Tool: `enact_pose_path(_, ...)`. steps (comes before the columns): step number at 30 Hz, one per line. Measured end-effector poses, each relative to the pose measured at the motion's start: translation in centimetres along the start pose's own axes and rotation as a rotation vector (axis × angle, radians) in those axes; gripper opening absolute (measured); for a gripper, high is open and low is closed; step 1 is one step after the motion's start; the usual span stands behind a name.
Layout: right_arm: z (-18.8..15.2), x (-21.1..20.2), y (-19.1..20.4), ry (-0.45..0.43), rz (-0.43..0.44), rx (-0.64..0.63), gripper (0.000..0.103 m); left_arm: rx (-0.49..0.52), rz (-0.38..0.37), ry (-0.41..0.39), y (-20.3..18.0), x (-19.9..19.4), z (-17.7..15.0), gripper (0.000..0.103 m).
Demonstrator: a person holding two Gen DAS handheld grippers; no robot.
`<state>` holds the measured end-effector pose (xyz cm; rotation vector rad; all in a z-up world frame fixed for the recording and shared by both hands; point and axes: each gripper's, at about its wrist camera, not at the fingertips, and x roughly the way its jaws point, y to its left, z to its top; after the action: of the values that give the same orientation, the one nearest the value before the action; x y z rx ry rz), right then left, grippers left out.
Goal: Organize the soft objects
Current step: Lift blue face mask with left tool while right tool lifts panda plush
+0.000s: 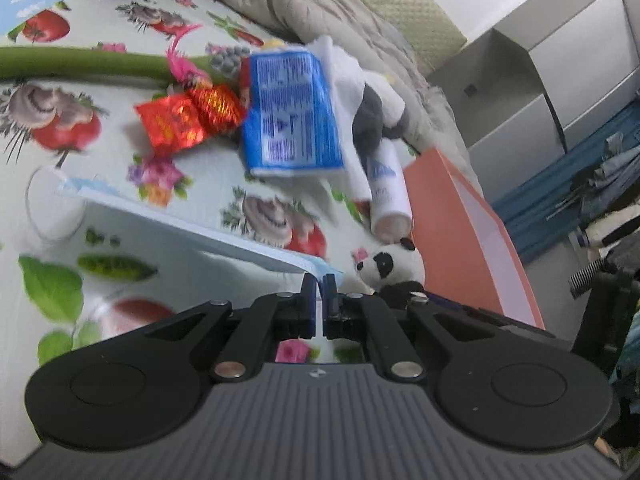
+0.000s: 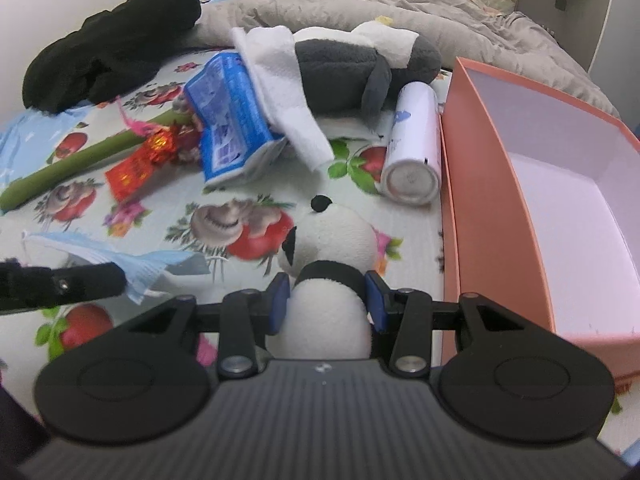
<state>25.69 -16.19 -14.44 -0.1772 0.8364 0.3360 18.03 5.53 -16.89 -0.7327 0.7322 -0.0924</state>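
**Panda in the right tongs, mask in the left**

The small panda (image 2: 326,276) sits on the bed sheet (image 2: 224,200), right next to the pink box (image 2: 480,200). The right tongs (image 2: 327,300) reach forward low over the bed and have the panda's body between their two blue pads (image 2: 280,296). One pad is on each side of the toy, at its black band, so the tongs are squeezing the panda. Its head points away from the camera, toward the pile of things.

The left tongs (image 1: 319,300) are pressed almost together on a corner of the blue mask (image 1: 180,224). They come in low from the left side, tilted, with the mask stretched out in front of them. In the right view the dark tip of the left tongs is at the left edge, holding the crumpled mask (image 2: 136,264) just above the sheet.

Past the panda lies a white can (image 2: 414,148) on its side, touching the box wall. Behind it is a big grey and white plush (image 2: 352,64) with a white cloth (image 2: 280,92) draped next to it. A blue pack (image 2: 228,124) leans against the cloth. Red shiny packets (image 2: 140,164) and a green stick (image 2: 72,168) lie to the left. A black cloth (image 2: 108,44) and a grey blanket (image 2: 400,12) are at the back.
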Motion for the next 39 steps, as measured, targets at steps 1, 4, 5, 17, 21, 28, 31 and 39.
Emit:
enact_pose_path(1,-0.5,-0.2,0.1,0.003,-0.003,0.000,0.045,0.002,-0.001,0.011,0.0,-0.2,-0.4,0.003)
enact_pose_path(4,-1.7,-0.7,0.4,0.021,0.004,0.011,0.045,-0.001,0.012,0.033,0.3,-0.9,-1.7,0.004)
enact_pose_path(5,-2.0,-0.9,0.5,0.023,0.007,0.017,0.045,-0.004,0.022,0.040,0.5,-1.1,-2.1,0.004)
enact_pose_path(17,-3.5,-2.5,0.6,0.038,0.047,0.061,0.048,-0.050,0.144,0.065,3.5,-5.0,-4.3,0.004)
enact_pose_path(21,-3.5,-2.8,0.4,0.024,0.091,0.078,0.061,-0.063,0.187,0.061,4.3,-6.0,-4.5,0.013)
enact_pose_path(28,-3.6,-1.7,0.0,-0.006,0.024,0.099,0.063,-0.073,0.252,0.007,4.5,-7.2,-3.9,0.065)
enact_pose_path(31,-4.0,-0.8,-0.1,0.016,0.032,0.106,0.060,-0.061,0.291,-0.003,4.2,-6.8,-3.6,0.069)
enact_pose_path(39,-4.6,-1.0,-0.2,0.031,0.035,0.118,0.047,-0.036,0.366,-0.017,3.3,-3.9,-3.1,0.083)
